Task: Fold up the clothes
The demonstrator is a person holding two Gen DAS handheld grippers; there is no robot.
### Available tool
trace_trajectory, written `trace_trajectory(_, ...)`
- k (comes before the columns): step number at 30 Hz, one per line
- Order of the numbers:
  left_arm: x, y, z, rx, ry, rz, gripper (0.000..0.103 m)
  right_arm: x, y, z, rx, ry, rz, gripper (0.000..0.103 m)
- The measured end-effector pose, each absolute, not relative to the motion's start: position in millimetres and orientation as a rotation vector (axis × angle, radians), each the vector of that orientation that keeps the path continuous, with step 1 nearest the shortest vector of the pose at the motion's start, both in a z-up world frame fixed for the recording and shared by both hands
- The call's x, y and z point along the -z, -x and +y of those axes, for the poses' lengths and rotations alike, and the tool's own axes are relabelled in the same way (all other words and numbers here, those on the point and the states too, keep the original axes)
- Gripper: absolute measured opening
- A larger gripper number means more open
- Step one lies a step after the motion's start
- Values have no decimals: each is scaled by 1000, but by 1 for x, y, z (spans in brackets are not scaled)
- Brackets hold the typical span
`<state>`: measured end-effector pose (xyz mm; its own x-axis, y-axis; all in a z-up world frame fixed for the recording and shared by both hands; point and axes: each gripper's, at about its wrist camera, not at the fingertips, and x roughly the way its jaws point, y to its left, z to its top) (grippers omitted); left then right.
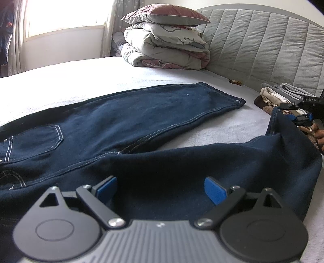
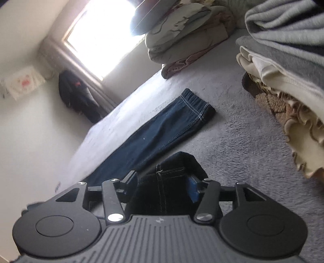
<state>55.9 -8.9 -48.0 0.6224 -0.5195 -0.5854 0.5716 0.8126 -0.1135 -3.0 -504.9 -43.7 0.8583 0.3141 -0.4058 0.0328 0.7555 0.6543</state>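
Dark blue jeans [image 1: 141, 121] lie spread on the pale bed sheet [image 1: 60, 89], back pocket to the left. The far leg [image 2: 162, 129] lies flat, its hem towards the headboard. My left gripper [image 1: 161, 188] hovers open over the near leg, blue pads wide apart and pressing on nothing. The near leg's cuff [image 1: 277, 121] rises off the sheet at the right, beside my right gripper [image 1: 292, 112]. In the right wrist view that cuff [image 2: 168, 172] stands between the fingers of my right gripper [image 2: 164, 182]. The jaws stand apart around it and do not squeeze it.
A pillow on folded quilts [image 1: 166, 44] sits at the head of the bed, against the grey padded headboard [image 1: 263, 44]. A stack of folded clothes [image 2: 283, 60] lies close on the right. A person's hand [image 1: 319, 137] shows at the right edge. A window [image 1: 60, 16] glares behind.
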Motion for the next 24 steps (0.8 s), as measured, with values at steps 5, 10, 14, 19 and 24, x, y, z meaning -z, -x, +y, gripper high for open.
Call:
trace_trajectory(5,47,-57,-9,630,-86,648,94,46,-5,-497,-96,-720,573,16)
trace_trajectory(10,44,-58,-8,631,-75,648,94,-2,21,-474,62,-591,463,10)
trace_trajectory(14,40,-59,-5,631,-49,633,94,-48,61,-446,193,-421,310,9)
trace_trajectory(19,40,-62,-5,625,-21,639,94,-48,39,-436,298,-297,364,9)
trace_trajectory(24,46,-61,-11,619,-86,647,94,-1,-17,-443,374,-226,521,10)
